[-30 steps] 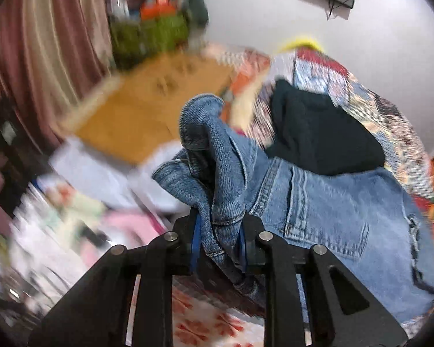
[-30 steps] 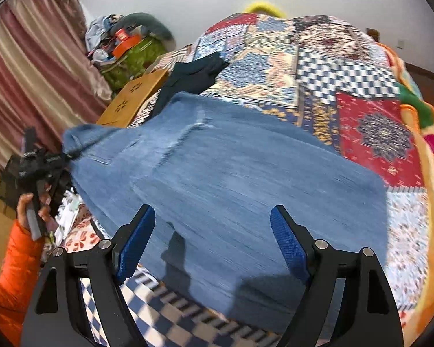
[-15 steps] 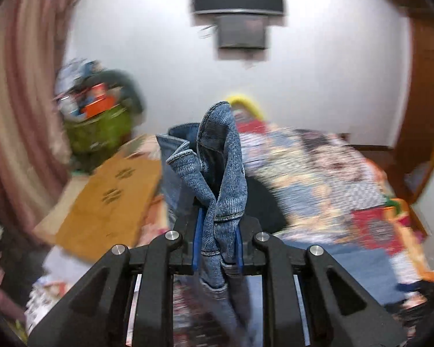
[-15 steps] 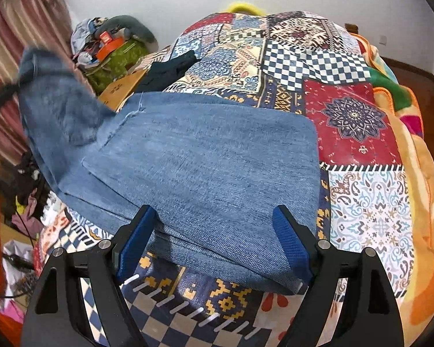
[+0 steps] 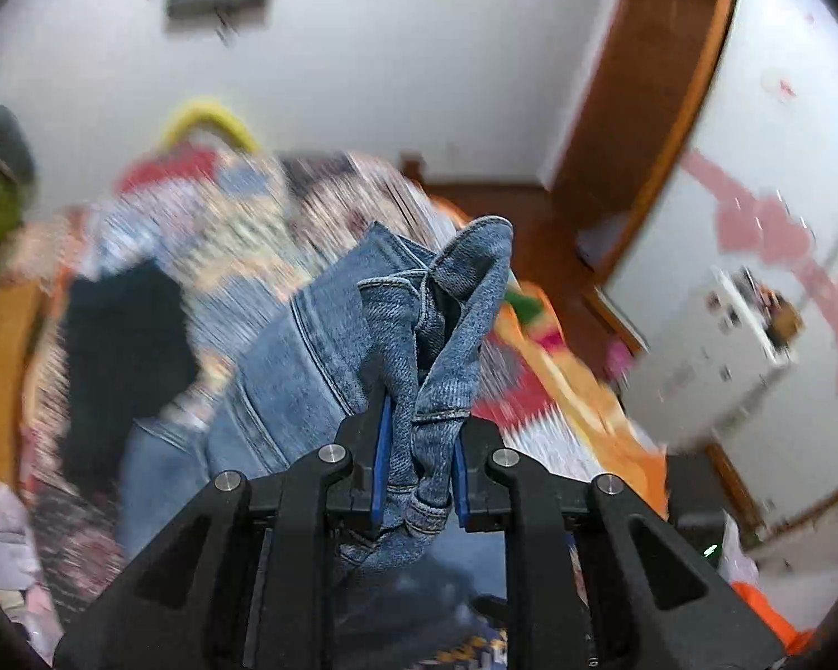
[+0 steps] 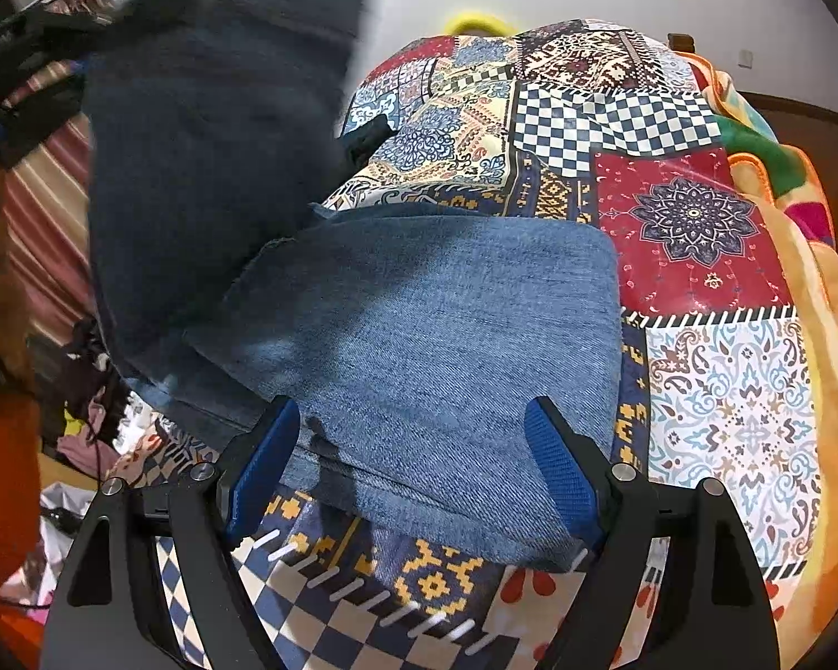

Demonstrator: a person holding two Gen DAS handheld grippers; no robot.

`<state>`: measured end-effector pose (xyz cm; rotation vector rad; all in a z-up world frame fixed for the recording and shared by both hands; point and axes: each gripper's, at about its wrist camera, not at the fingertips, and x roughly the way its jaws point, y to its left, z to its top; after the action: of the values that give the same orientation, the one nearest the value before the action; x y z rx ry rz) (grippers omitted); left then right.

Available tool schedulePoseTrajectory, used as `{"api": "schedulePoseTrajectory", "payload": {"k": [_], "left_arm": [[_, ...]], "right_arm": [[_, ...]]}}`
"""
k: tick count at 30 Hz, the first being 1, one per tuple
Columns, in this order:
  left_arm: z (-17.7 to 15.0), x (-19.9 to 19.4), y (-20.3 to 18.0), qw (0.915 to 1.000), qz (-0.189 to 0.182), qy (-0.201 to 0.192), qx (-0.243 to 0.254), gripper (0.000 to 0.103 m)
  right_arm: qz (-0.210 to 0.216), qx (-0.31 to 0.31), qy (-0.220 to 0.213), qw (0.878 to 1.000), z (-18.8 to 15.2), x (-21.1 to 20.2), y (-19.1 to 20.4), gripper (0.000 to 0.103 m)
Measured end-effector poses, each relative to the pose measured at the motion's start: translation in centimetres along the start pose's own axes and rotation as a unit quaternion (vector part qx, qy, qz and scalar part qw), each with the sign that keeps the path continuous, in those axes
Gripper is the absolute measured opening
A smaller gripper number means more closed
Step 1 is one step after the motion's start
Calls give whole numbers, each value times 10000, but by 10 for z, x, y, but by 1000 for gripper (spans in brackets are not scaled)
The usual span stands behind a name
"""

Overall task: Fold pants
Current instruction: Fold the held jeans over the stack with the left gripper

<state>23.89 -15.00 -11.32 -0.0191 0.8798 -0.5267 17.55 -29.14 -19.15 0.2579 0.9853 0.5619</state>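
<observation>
Blue jeans lie on the patchwork bedspread, their leg end flat in front of my right gripper, which is open and empty just above the near edge of the denim. My left gripper is shut on the bunched waistband end of the jeans and holds it up in the air. In the right wrist view that lifted part hangs blurred and dark at the upper left, arching over the flat part.
A black garment lies on the bed to the left of the jeans. A wooden door frame and white wall stand to the right. Clutter and a striped curtain are off the bed's left side.
My left gripper has swung the held waistband up and rightward over the bed, so the jeans' upper half now rises above the flat leg part. The right gripper stayed open over the leg end.
</observation>
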Motion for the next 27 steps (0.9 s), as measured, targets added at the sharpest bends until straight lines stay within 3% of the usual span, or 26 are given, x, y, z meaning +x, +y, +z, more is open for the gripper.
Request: {"api": "schedulePoseTrajectory", "payload": {"k": [5, 7, 16, 17, 18, 19, 20, 22, 24, 27], "left_arm": [[-28, 50, -4, 9952, -449, 863, -98, 17], [-40, 61, -12, 9935, -418, 1058, -10, 17], [-56, 66, -34, 9917, -18, 1164, 538, 23], [-58, 66, -35, 9909, 9, 1186, 632, 27], [-58, 64, -37, 9899, -53, 1242, 679, 48], [-57, 62, -35, 9899, -160, 1258, 629, 77], [-57, 59, -31, 9912, -256, 1179, 545, 87], [-52, 40, -22, 9962, -294, 733, 359, 92], [-44, 32, -13, 9970, -170, 680, 319, 92], [-29, 25, 15, 9977, 353, 561, 135, 92]], "right_arm": [[-35, 35, -67, 10000, -3, -14, -3, 81], [-101, 29, -82, 9999, -6, -19, -4, 81], [-242, 37, -40, 9997, -14, -29, -7, 81], [-248, 41, -39, 9997, -15, -29, -7, 81], [-253, 46, -45, 9997, -15, -30, -6, 81], [-250, 45, -50, 9997, -16, -31, -5, 81], [-249, 44, -51, 9997, -16, -31, -5, 81], [-262, 35, -69, 9996, -16, -31, -5, 81], [-295, 7, -72, 9995, -18, -33, -3, 81], [-314, -1, -47, 9995, -20, -33, -2, 81]]}}
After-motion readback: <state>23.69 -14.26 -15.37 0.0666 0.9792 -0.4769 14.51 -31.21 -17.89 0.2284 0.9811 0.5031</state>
